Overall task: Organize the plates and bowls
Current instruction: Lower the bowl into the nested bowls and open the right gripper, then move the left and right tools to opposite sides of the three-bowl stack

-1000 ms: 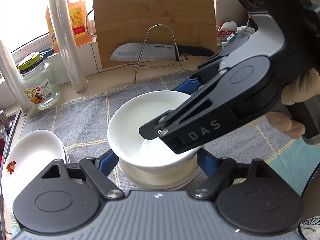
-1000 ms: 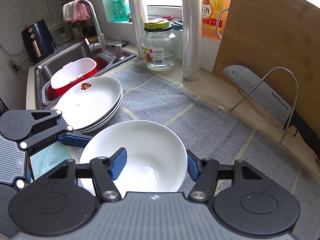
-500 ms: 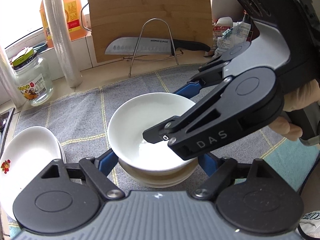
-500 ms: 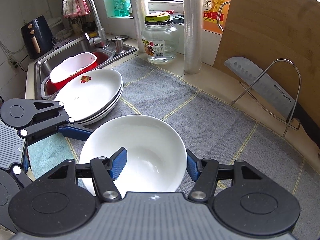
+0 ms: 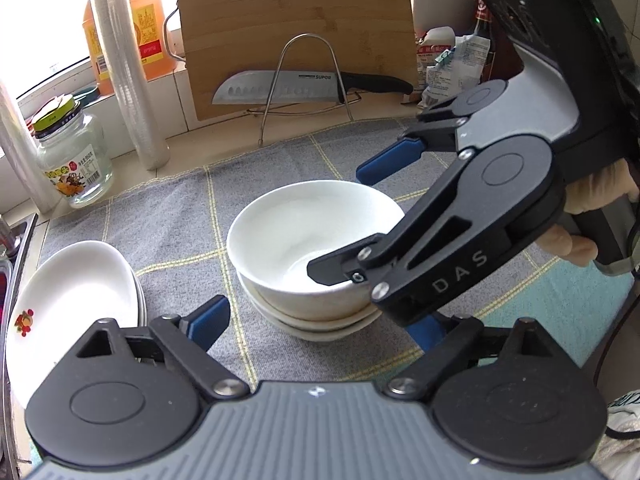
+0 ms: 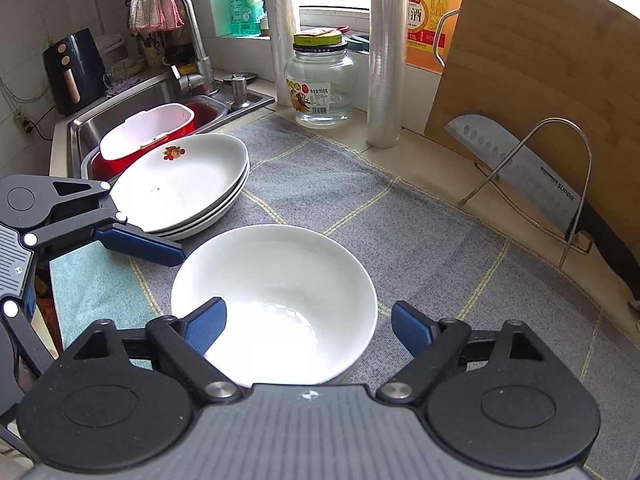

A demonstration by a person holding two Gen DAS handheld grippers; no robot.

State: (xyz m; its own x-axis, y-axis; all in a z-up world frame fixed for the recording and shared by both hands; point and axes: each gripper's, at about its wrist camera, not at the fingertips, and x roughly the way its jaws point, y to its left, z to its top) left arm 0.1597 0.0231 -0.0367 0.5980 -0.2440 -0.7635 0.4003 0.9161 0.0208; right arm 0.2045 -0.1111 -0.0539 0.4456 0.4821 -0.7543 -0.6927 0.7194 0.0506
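right claw (image 6: 308,324) just opened, astride bowl (image 6: 276,280)

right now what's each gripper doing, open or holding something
Left gripper: open, jaws just widened, clear of the stacked bowls.
Right gripper: open, jaws just released the top bowl, pads off its rim.

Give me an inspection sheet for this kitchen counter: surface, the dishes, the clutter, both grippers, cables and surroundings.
Surface: grey checked cloth over the counter.
Job's things: white bowl nested on a bowl stack; stack of plates beside it, top one with a fruit print.
Clutter: glass jar, film roll, knife on a wire rack, cutting board.
Grippers: left gripper open, jaws just widened, astride the stack; right gripper open, jaws just opened, one finger inside the bowl, one outside.
Cables: dark cable at the left view's right edge.
Surroundings: sink holding a red basin, faucet, window sill.
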